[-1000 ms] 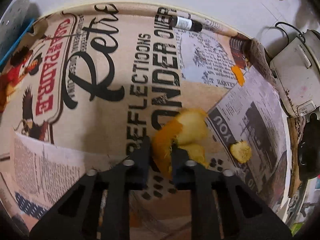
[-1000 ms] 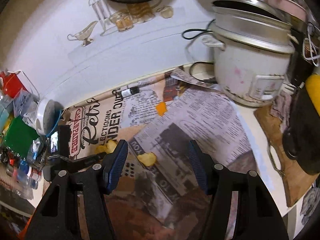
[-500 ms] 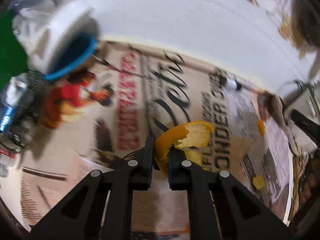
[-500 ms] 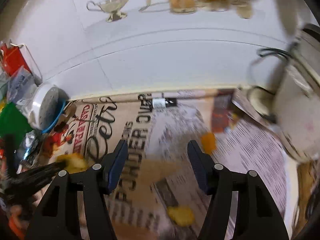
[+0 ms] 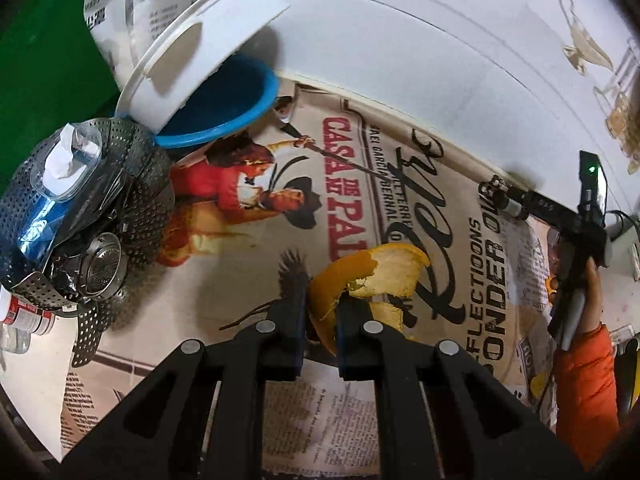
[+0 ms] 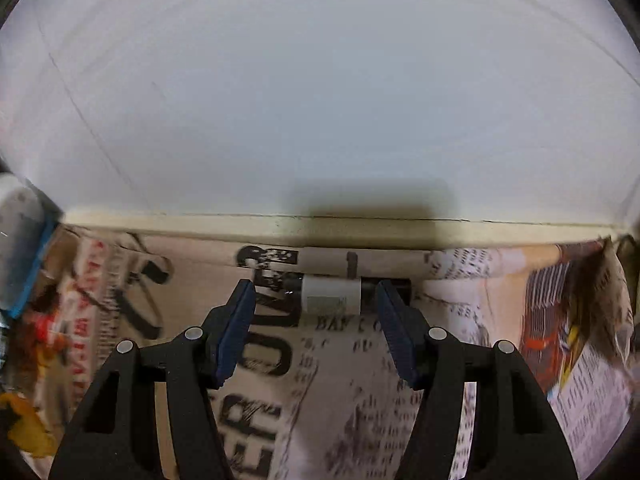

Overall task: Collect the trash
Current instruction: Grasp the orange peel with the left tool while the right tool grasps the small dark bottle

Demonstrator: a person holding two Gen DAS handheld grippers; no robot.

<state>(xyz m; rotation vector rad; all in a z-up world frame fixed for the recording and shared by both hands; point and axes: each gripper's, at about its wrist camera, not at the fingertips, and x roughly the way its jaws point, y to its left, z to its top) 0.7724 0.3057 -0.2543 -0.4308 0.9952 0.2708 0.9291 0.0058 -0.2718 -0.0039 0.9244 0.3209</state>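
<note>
My left gripper (image 5: 322, 304) is shut on a large orange peel (image 5: 368, 276) and holds it above the newspaper-print cover (image 5: 400, 184). A blue bin (image 5: 224, 100) with a tilted white swing lid (image 5: 192, 52) stands at the far left by the wall. My right gripper (image 6: 314, 294) is open, low over the cover near the wall. A small white and black tube (image 6: 332, 298) lies between its fingertips, not gripped. The right gripper also shows in the left wrist view (image 5: 516, 200), reaching to that tube.
A metal steamer basket (image 5: 80, 216) holding plastic wrappers sits left of the bin. A green surface (image 5: 44, 60) lies behind it. The white tiled wall (image 6: 320, 100) stands close ahead of the right gripper. Another orange peel bit (image 6: 24, 428) shows at the lower left of the right wrist view.
My left gripper has lifted the orange peel and carried it left toward the blue bin. My right gripper has dropped forward to the tube by the wall, still open.
</note>
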